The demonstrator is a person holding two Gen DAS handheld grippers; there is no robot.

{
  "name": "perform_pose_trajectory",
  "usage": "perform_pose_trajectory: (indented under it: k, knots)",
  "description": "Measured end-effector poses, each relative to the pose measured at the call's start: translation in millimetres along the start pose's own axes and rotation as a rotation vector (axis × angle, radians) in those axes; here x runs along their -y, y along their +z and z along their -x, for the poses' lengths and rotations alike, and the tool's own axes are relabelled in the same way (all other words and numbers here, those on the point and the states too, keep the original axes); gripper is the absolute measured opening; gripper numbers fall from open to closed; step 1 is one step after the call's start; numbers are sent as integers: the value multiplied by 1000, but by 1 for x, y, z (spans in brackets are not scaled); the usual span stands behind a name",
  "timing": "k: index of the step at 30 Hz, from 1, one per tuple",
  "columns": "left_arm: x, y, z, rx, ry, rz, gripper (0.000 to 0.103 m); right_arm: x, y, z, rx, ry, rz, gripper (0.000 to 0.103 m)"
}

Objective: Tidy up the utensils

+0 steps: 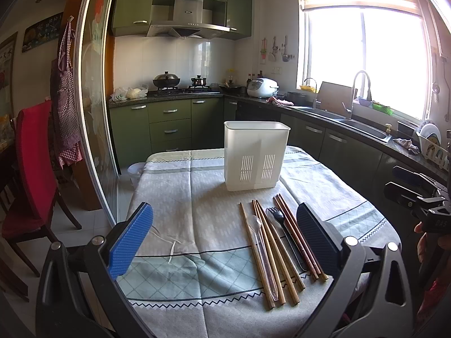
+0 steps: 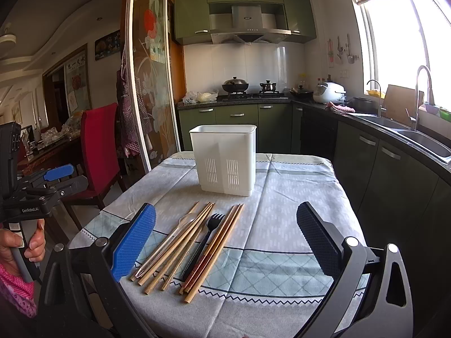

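Covering the table (image 1: pixel 180 197) was a pale blue-and-grey patterned cloth (image 2: pixel 282 253), creased along its folds. Near the far edge stood a white plastic utensil holder (image 1: pixel 255 155), upright, with slotted vents low on its front face; nothing showed above its rim. In front of it, well apart from its base, the utensils lay side by side on the cloth, running roughly from the holder toward the cameras: light wooden chopsticks (image 1: pixel 267 256), a clear plastic spoon (image 1: pixel 258 233) resting over them, a black plastic fork (image 2: pixel 207 238) with tines toward the holder, and 2 darker reddish chopsticks (image 1: pixel 298 242) on the right side of the row.

Around the table was a kitchen with green cabinets (image 1: pixel 169 118), a steel range hood (image 2: pixel 248 25), a wok on the stove (image 1: pixel 166 80), a white rice cooker (image 2: pixel 328 91), a sink (image 2: pixel 422 138) under a bright window (image 1: pixel 363 56), and a red chair (image 2: pixel 98 146) at the left by a glass sliding door (image 2: pixel 149 79).

The left gripper (image 1: pixel 225 242) hovered low over the near edge, fingers spread wide and holding nothing, the row lying toward its right finger. The right gripper (image 2: pixel 225 242) hovered likewise, fingers spread and bare, the row nearer its left, blue finger. A hand (image 2: pixel 17 245) gripped the left gripper's handle at the right view's edge.
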State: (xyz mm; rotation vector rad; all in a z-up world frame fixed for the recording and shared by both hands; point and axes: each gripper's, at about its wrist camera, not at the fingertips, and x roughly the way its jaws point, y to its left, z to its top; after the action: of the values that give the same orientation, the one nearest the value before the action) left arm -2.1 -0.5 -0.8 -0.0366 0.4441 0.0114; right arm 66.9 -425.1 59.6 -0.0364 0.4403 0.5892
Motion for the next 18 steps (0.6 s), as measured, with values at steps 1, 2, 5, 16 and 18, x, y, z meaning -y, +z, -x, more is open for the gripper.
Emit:
perform_pose_trajectory:
  k: [1, 2, 5, 16, 18]
  knots:
    - [1, -1, 0, -1, 0, 0, 97, 0, 0, -1, -2, 0, 0, 99]
    - [1, -1, -1, -3, -1, 0, 97, 0, -1, -1, -5, 1, -2, 99]
    - [2, -2, -4, -16, -6, 1, 97, 3, 0, -5, -31, 17, -20, 99]
    - [6, 15, -96, -397, -9, 62, 97, 23, 10, -55, -298, -102, 136, 99]
    - [8, 18, -119, -455, -11, 59, 97, 33, 11, -65, -334, -92, 118, 99]
